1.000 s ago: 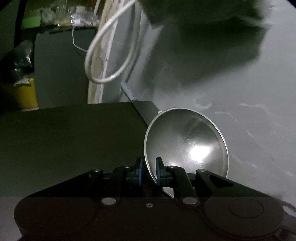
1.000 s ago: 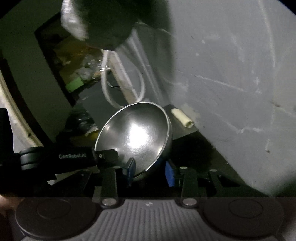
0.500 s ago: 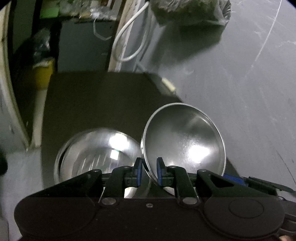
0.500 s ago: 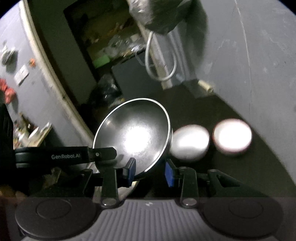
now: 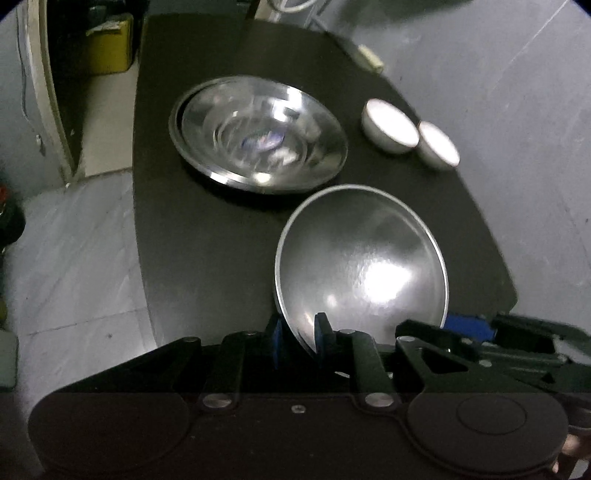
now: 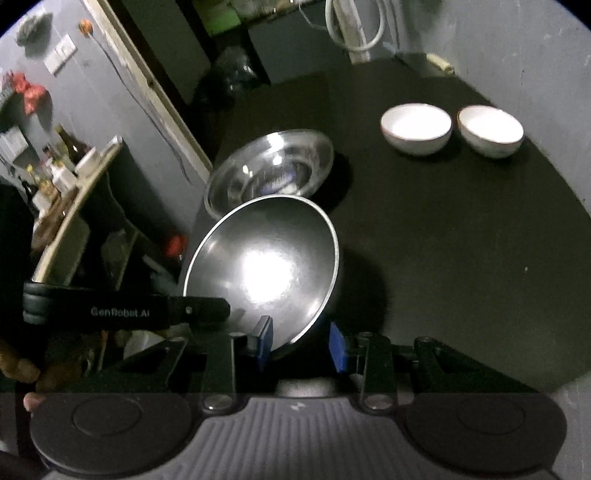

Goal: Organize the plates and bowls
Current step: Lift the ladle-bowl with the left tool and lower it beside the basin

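Note:
A steel bowl point(image 5: 362, 266) point(image 6: 266, 266) hangs tilted over the near part of the black table point(image 5: 207, 240) point(image 6: 461, 240), held by both grippers. My left gripper point(image 5: 299, 339) has the bowl's near rim between its blue pads, and its jaws are opening. My right gripper point(image 6: 300, 341) is shut on the bowl's lower wall. Further back on the table rests a wide stack of steel dishes point(image 5: 258, 136) point(image 6: 269, 170). To the right of it stand two white bowls point(image 5: 389, 127) point(image 6: 415, 127).
A grey wall point(image 5: 517, 92) runs along the table's right side. Grey floor point(image 5: 74, 240) and a doorway with a yellow bin point(image 5: 110, 44) lie to the left. A cluttered shelf with bottles point(image 6: 62, 166) stands at the far left, and a white cable point(image 6: 354, 26) hangs behind the table.
Both grippers have carried the steel bowl from beside the wall out over the table and tipped downward. The stack of steel dishes and the white bowls have come into view.

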`<state>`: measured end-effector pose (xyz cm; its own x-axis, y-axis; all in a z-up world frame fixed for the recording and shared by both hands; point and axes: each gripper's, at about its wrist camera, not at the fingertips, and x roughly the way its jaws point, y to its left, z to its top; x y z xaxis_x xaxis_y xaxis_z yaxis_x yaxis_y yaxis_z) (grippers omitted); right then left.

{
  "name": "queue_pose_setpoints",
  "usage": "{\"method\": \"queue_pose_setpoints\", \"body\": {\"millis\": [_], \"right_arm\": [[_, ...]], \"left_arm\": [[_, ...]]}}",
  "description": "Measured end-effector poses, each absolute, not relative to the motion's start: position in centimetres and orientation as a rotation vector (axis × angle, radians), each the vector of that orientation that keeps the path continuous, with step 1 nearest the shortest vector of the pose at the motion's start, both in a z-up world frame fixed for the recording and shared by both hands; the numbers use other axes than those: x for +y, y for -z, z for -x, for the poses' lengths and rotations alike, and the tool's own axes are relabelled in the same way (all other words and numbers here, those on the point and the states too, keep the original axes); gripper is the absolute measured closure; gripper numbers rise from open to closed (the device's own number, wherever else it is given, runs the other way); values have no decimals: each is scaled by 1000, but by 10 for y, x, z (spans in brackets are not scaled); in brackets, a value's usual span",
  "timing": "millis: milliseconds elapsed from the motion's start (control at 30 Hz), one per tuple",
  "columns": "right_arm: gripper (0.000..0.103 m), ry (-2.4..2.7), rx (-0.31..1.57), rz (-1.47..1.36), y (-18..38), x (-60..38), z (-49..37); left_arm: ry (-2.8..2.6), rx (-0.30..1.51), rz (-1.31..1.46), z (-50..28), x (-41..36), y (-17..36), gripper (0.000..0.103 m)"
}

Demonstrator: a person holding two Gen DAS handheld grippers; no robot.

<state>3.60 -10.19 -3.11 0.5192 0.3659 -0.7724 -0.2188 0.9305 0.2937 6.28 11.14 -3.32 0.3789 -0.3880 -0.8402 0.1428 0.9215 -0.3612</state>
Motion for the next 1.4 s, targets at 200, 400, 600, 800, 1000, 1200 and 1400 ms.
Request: {"method": "queue_pose_setpoints", "body": {"millis": [200, 400, 600, 800, 1000, 1200, 1400], "right_arm": [[65, -369, 991, -151, 33, -96, -40], [61, -360, 994, -172, 38, -97, -46], [47, -306, 947, -213, 31, -114, -43], [20, -272, 854, -234, 17, -127, -31], [0, -261, 703, -178, -3, -134, -32], [0, -216, 565, -97, -9, -154, -51], [0, -229, 584, -175, 0, -196, -87]], "left_arm": [[313, 1183, 250, -62, 117, 37, 83], [303, 1166, 237, -61, 119, 32, 71], [252, 1132, 220, -55, 127, 26, 43], [194, 1004, 207, -39, 138, -2, 13], [169, 860, 162, -40, 129, -34, 1], [128, 844, 86, -71, 102, -48, 1], [70, 813, 68, -126, 62, -62, 1]]}}
